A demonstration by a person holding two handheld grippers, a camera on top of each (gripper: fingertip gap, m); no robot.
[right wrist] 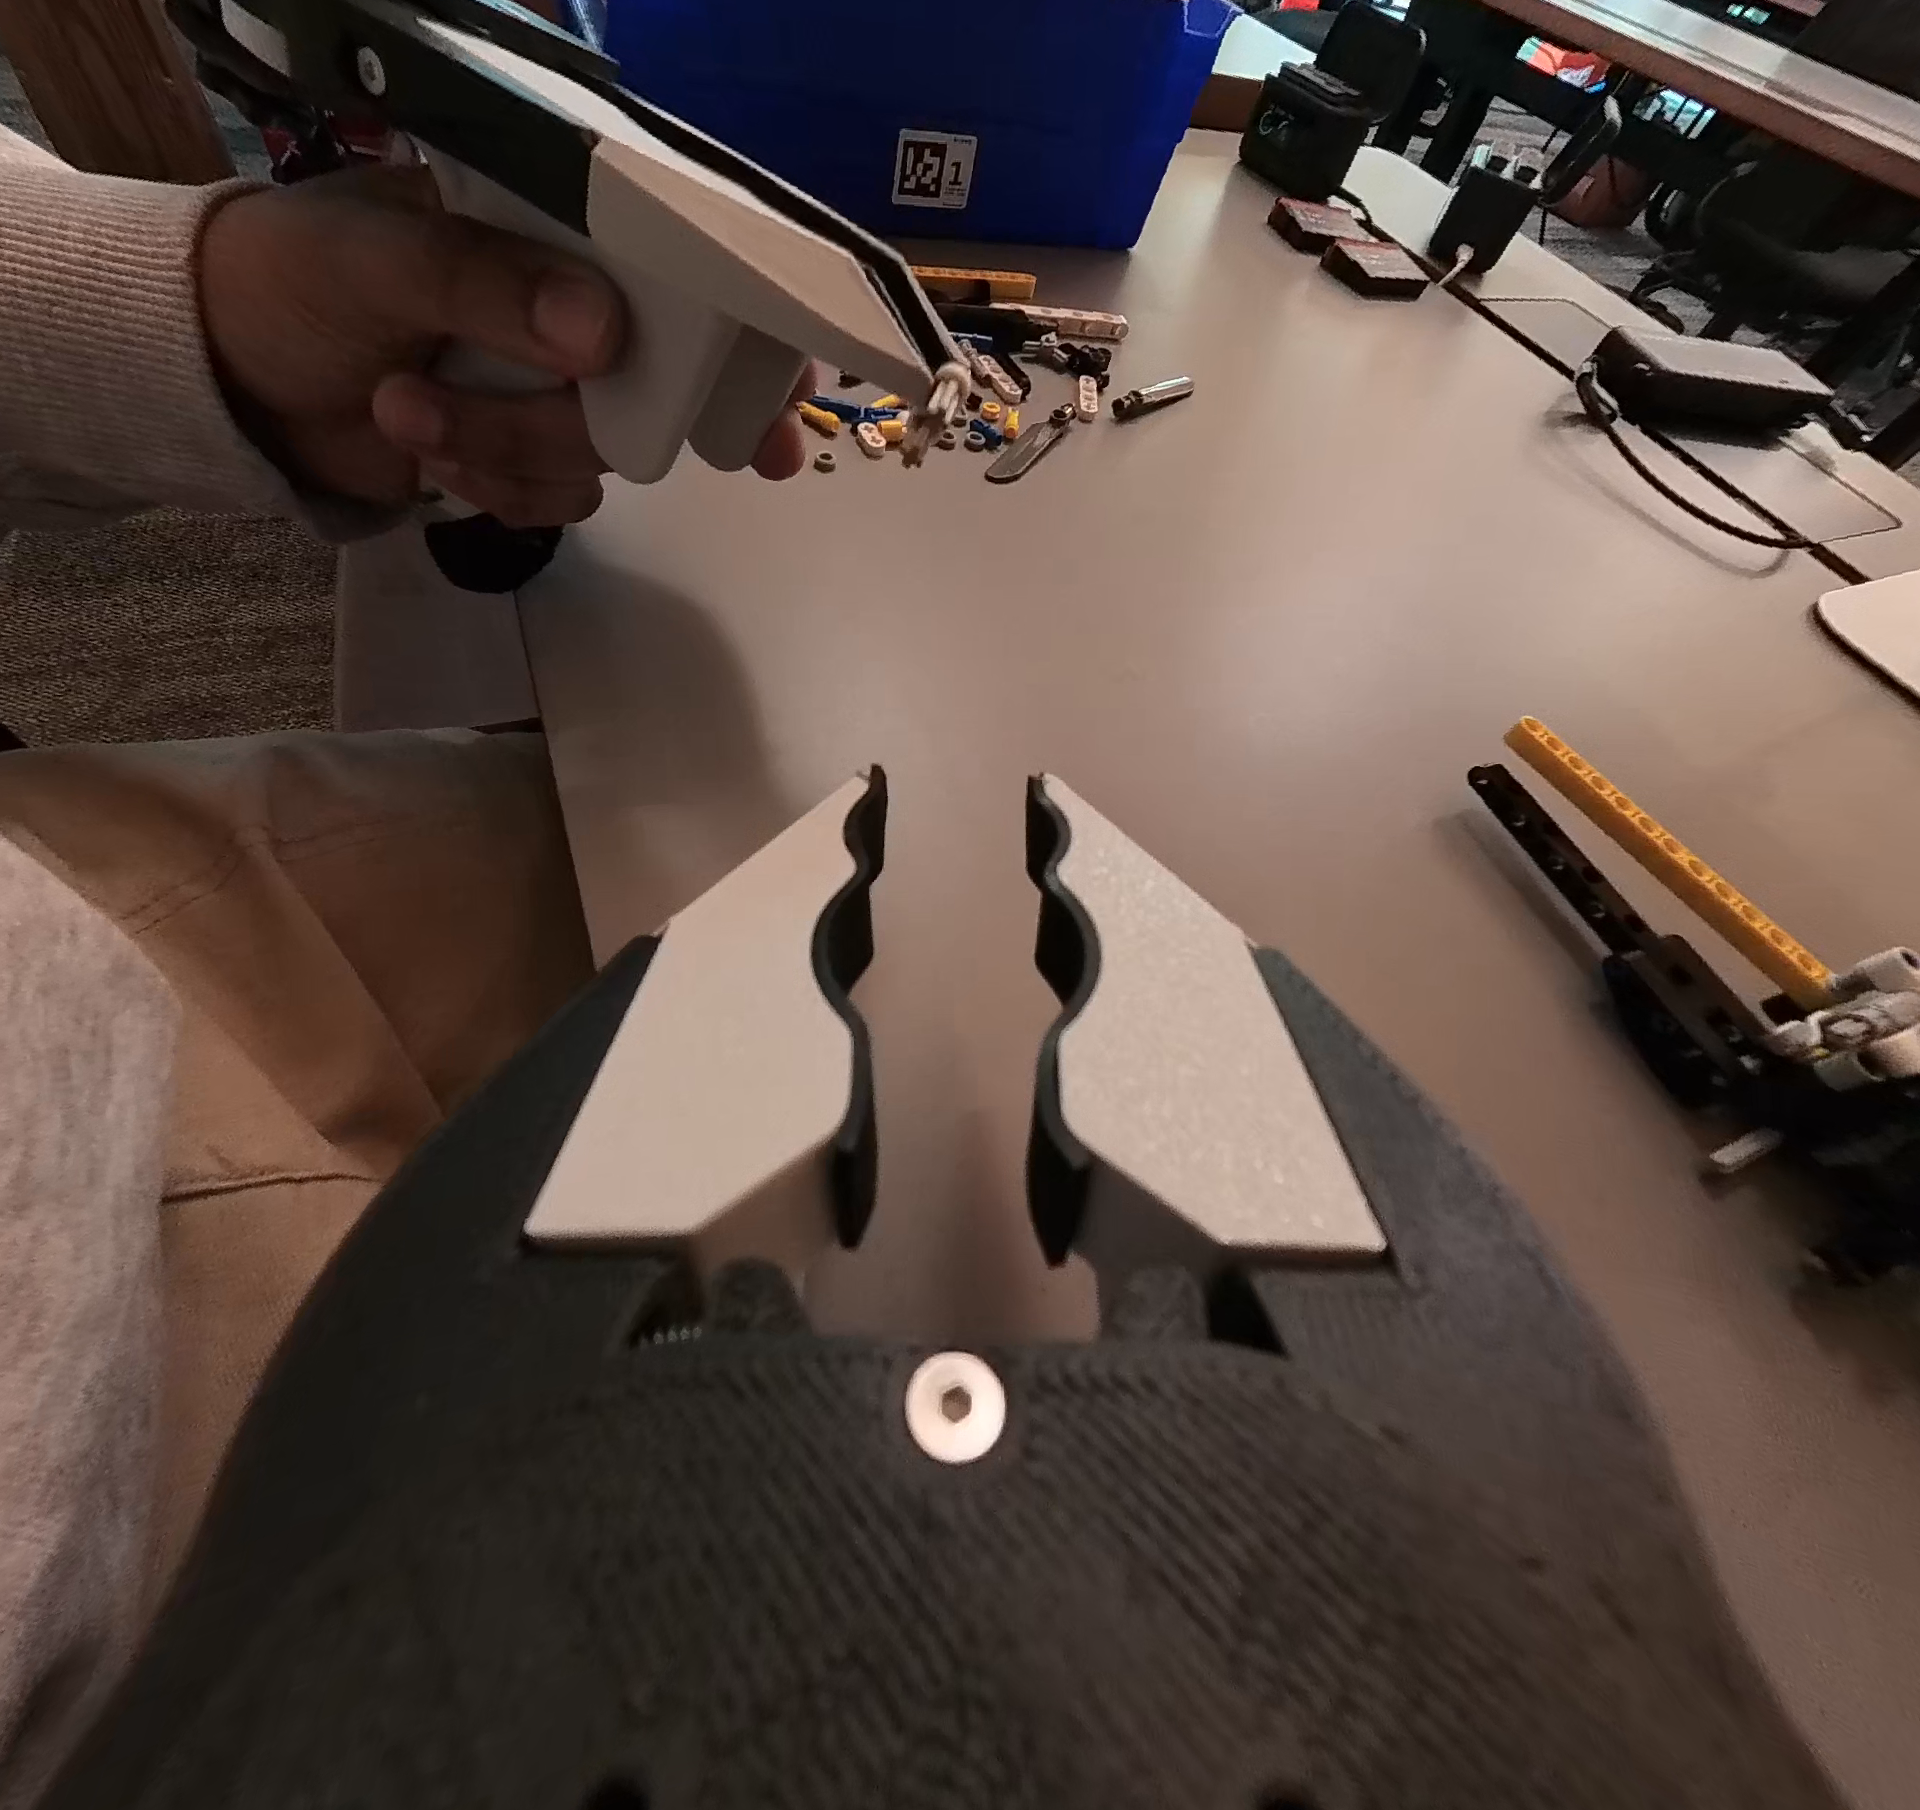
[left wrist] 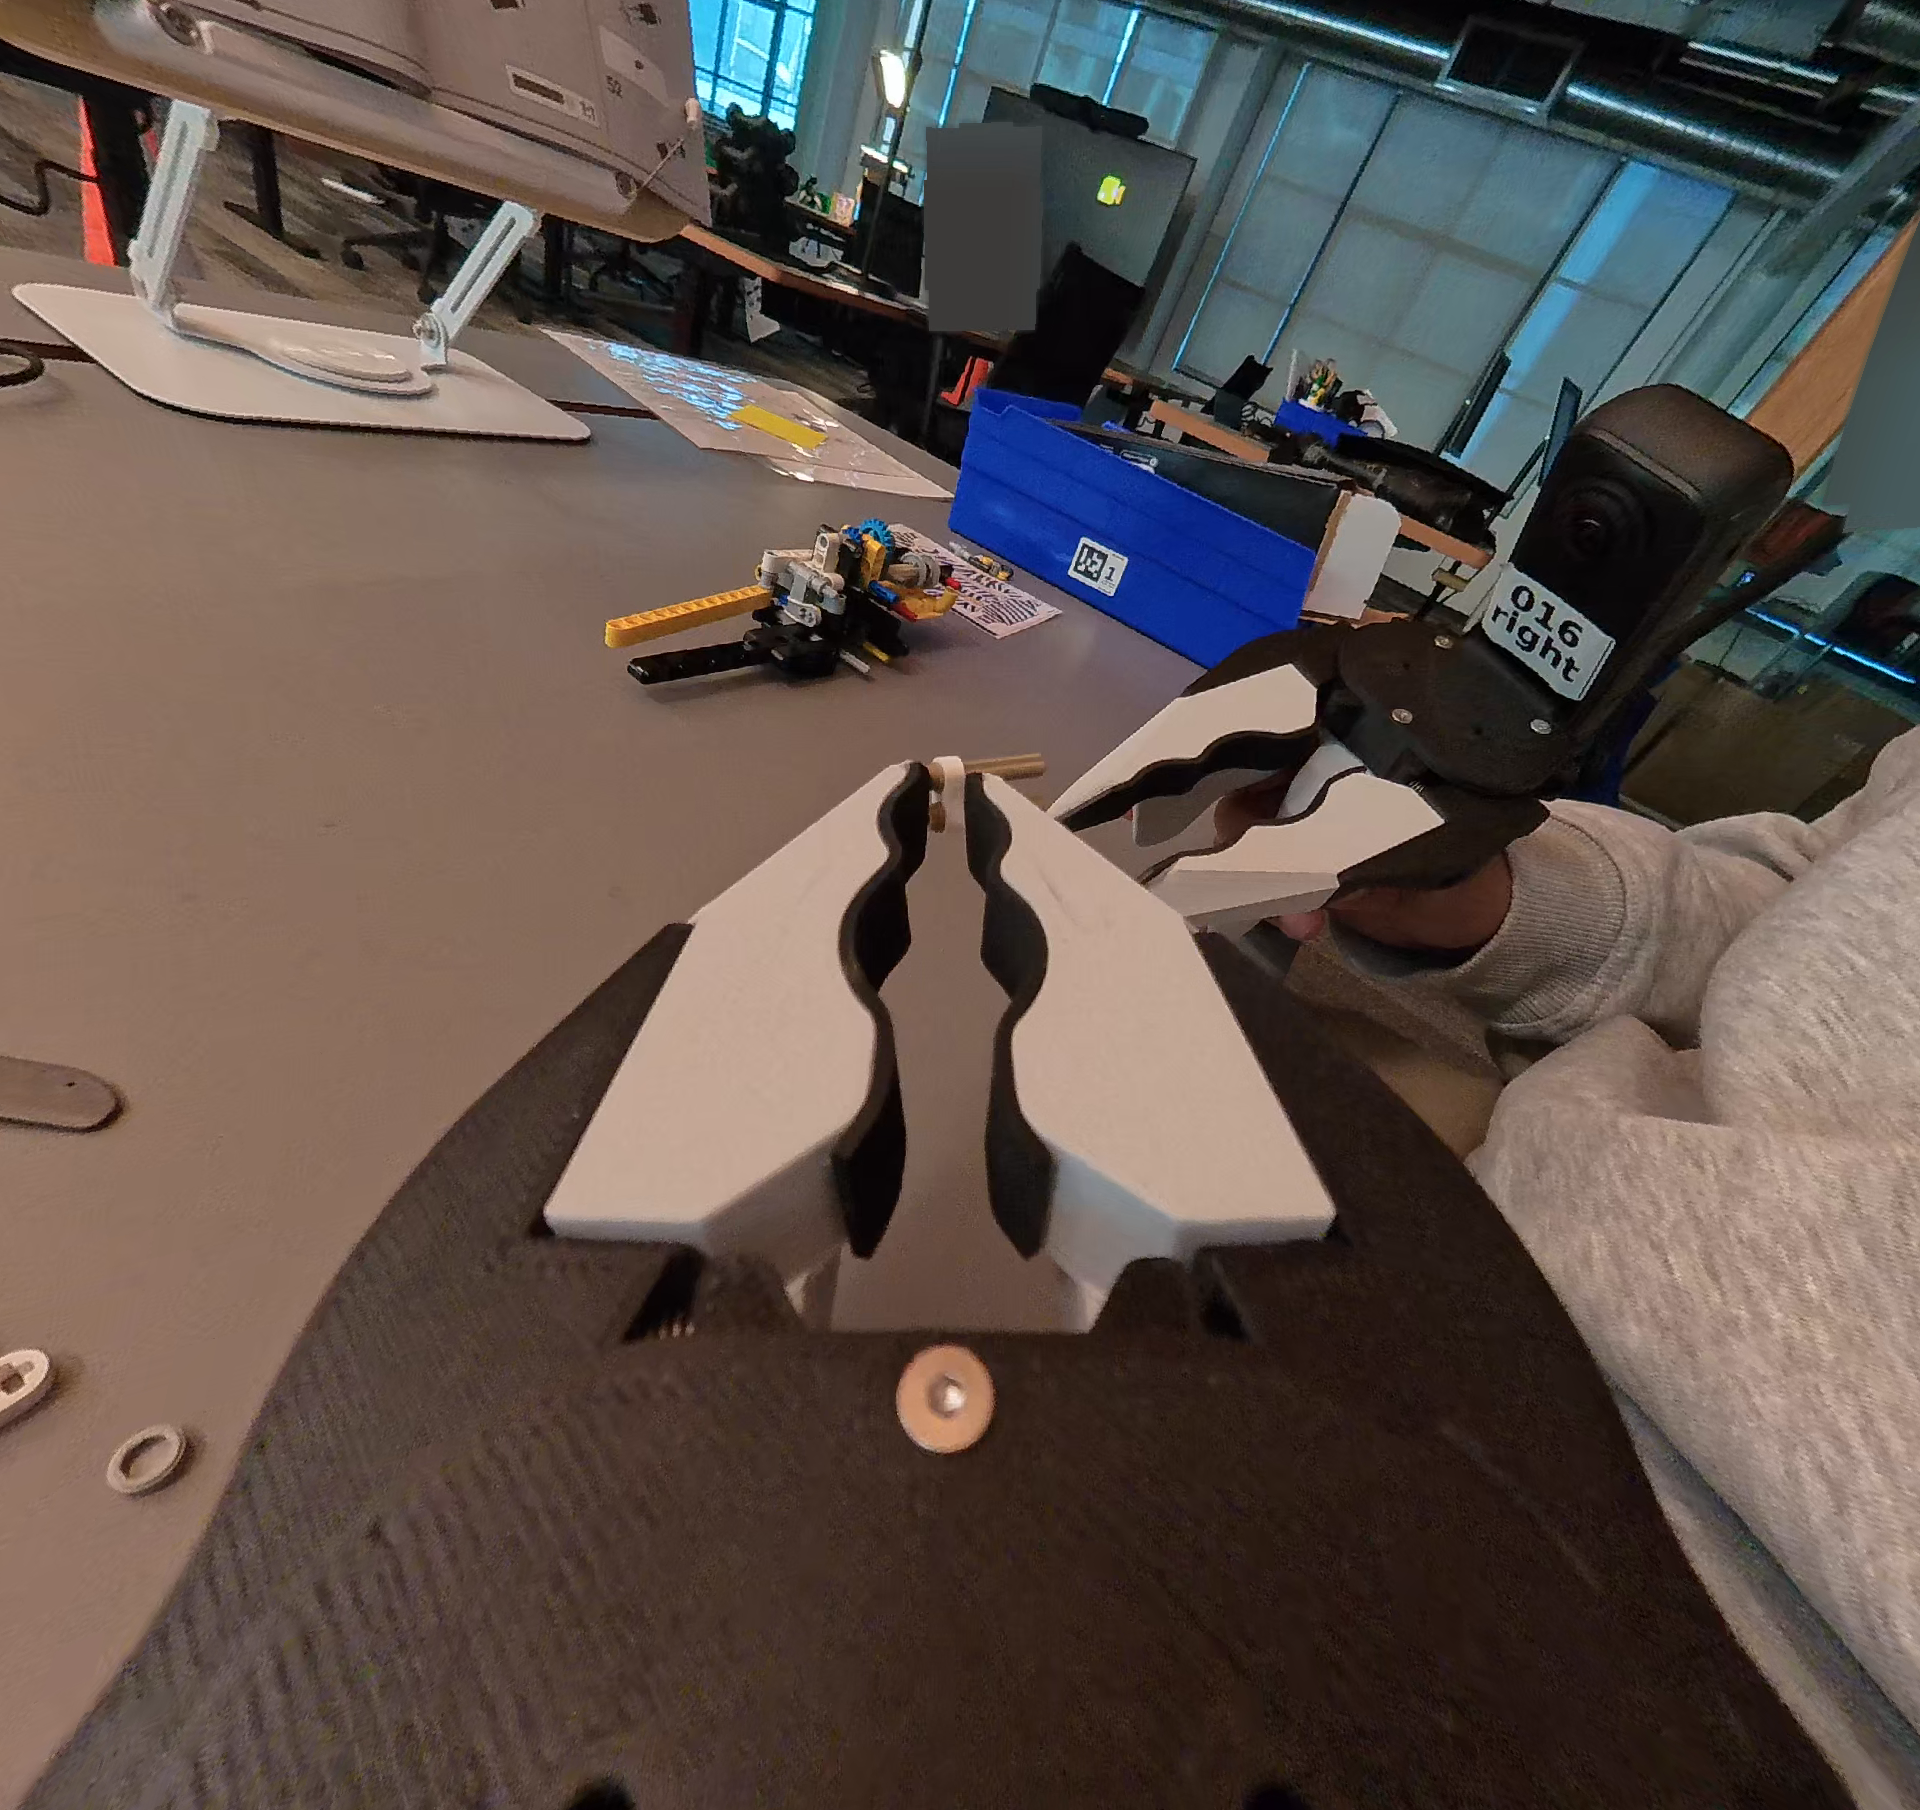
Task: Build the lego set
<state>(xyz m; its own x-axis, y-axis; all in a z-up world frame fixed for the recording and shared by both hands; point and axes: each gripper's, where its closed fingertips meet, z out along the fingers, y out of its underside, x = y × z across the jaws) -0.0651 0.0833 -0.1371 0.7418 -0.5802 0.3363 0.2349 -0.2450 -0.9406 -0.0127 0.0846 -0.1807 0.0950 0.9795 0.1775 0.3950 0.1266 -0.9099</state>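
My left gripper is shut on a small white piece with tan pins, held above the grey table. It also shows in the right wrist view, up left, with the piece at its tip, above a pile of loose Lego parts. My right gripper is open and empty over bare table near the front edge. In the left wrist view it sits just right of my left fingertips. The partly built model, with yellow and black beams, lies further out on the table, and it also shows in the right wrist view.
A blue bin stands beyond the model on the table. An instruction booklet on a white stand is at the back left, with a clear plastic bag beside it. Black boxes and cables lie at the right wrist view's right. My hands' fingertips stand some 7 centimeters from each other. The partly built model lies around 20 centimeters away from my right fingertips. My right wrist view looks at it from another angle.
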